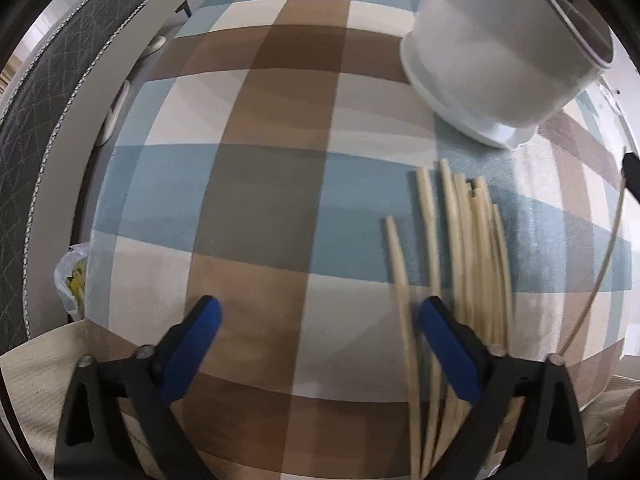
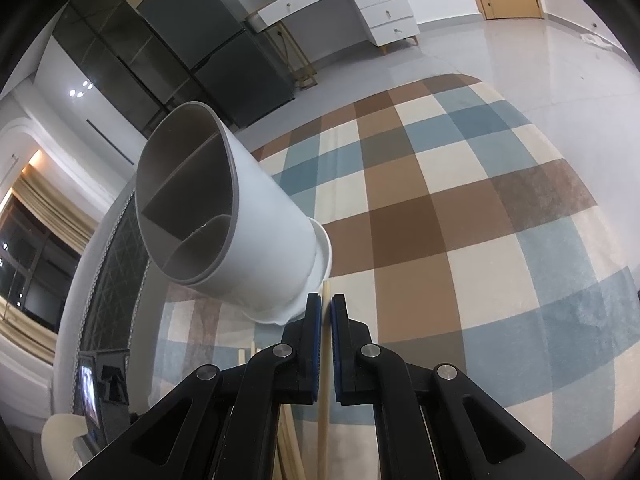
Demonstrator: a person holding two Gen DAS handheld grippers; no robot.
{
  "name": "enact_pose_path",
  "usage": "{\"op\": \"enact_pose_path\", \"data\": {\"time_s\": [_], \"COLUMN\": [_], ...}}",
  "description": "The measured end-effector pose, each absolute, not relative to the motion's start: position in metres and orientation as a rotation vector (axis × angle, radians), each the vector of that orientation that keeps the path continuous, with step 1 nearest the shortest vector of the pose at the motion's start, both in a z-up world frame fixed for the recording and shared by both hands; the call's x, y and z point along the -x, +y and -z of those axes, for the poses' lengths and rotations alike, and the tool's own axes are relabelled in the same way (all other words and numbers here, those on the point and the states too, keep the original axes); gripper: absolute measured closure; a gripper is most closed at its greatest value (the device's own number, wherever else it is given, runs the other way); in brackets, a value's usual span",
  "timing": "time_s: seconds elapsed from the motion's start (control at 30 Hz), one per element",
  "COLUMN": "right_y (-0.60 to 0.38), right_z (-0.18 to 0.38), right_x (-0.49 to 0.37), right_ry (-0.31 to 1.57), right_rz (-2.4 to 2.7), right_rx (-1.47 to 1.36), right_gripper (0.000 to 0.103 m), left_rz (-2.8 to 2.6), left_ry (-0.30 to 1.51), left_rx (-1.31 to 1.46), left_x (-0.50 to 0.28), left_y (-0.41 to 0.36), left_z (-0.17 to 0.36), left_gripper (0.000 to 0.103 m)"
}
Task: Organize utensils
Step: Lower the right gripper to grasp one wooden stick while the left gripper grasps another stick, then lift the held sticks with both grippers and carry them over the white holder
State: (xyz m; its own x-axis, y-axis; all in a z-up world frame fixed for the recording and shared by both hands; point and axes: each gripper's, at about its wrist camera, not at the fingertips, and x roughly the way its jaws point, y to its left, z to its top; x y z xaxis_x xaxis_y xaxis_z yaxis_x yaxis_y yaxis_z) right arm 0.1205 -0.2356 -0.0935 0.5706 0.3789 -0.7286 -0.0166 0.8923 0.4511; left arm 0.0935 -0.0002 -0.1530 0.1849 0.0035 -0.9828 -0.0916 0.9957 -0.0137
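Observation:
Several pale wooden chopsticks [image 1: 476, 248] lie in a loose bundle on the checked cloth [image 1: 260, 160]. My left gripper [image 1: 320, 308] points down at the cloth, open wide. One separate chopstick [image 1: 396, 252] runs just inside its right finger; the pads do not touch it. The white utensil holder [image 1: 492, 52] stands beyond the bundle. In the right wrist view the holder [image 2: 248, 232] shows its divided inside. My right gripper [image 2: 326, 304] is shut on a single chopstick [image 2: 325, 360], near the holder's base. That held chopstick [image 1: 600, 280] also shows at the left view's right edge.
A dark patterned cushion edge [image 1: 36, 140] curves along the left. A plastic bag [image 1: 74, 276] sits by the cloth's left border, with cream fabric [image 1: 36, 372] below it. Beyond the cloth are a dark fridge [image 2: 216, 40] and a white dresser [image 2: 384, 4].

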Motion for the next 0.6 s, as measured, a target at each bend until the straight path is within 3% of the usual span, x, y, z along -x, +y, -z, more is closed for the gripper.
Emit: {"op": "enact_pose_path", "data": {"time_s": [0.07,0.13,0.17,0.23,0.27,0.33,0.6], "right_y": [-0.235,-0.234,-0.233,-0.231,-0.230,-0.230,-0.225], "right_z": [0.093,0.092,0.090,0.087,0.085,0.081,0.055], "right_x": [-0.120,-0.120,-0.119,-0.117,-0.115,-0.111,-0.080], "right_ry": [0.940,0.937,0.933,0.921,0.913,0.896,0.778], "right_rz": [-0.242,-0.247,-0.250,-0.255,-0.258,-0.265,-0.286], "right_rx": [-0.424,-0.415,-0.405,-0.382,-0.372,-0.362,-0.303], "right_gripper": [0.099,0.099,0.099,0.099,0.099,0.099,0.099], "left_rz": [-0.045,-0.019,-0.010,0.010,0.025,0.042,0.126], "left_ry": [1.369,1.349,1.342,1.330,1.331,1.332,1.130], "left_rx": [0.059,0.041,0.035,0.027,0.029,0.046,0.153], "left_x": [-0.098,-0.103,-0.106,-0.109,-0.112,-0.115,-0.097], "left_y": [-0.005,-0.011,-0.014,-0.017,-0.019,-0.021,-0.011], "left_z": [0.149,0.145,0.143,0.142,0.142,0.143,0.103], "left_gripper": [0.025,0.050,0.056,0.090,0.097,0.102,0.103]}}
